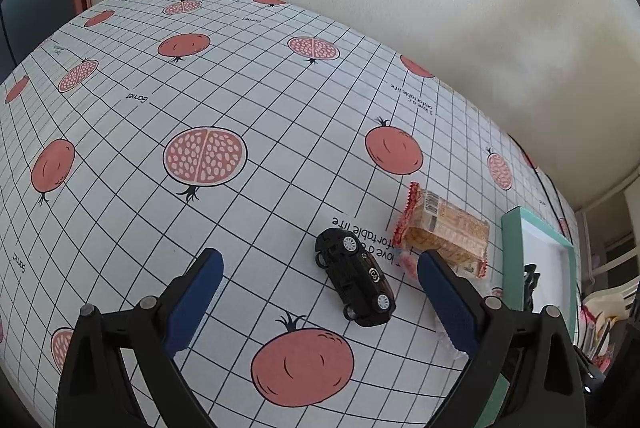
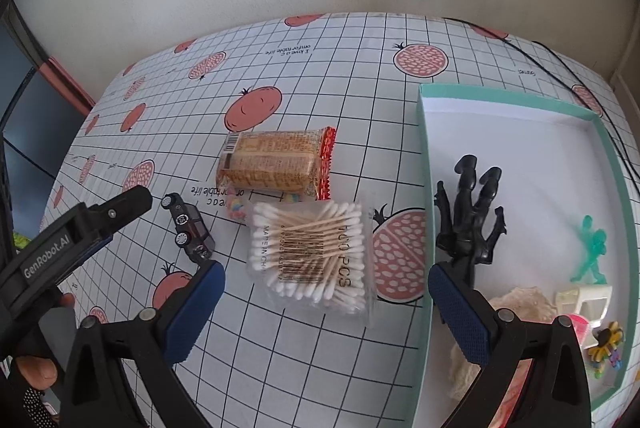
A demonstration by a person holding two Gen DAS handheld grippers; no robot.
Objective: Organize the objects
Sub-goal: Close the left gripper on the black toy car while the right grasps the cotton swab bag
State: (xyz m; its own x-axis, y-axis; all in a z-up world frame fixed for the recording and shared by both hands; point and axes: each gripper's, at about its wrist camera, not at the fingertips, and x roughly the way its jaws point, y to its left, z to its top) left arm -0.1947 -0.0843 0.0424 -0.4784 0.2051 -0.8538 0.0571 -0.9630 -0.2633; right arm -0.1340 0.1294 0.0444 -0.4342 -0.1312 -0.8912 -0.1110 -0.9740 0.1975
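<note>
Grippers both spread wide, empty: left gripper (image 1: 320, 264) hovers w/ toy car (image 1: 356, 282) lying on its side between the fingers; right gripper (image 2: 326, 276) is over cotton-swab pack (image 2: 314, 254). Cracker pack (image 2: 276, 160) lies just beyond the swabs, near the teal tray (image 2: 425, 147), which sits right. Likely step: lift the car; lower straight, close across its narrow body. Tablecloth (image 1: 240, 87) beyond and left is open; wall edge farther back.
</note>
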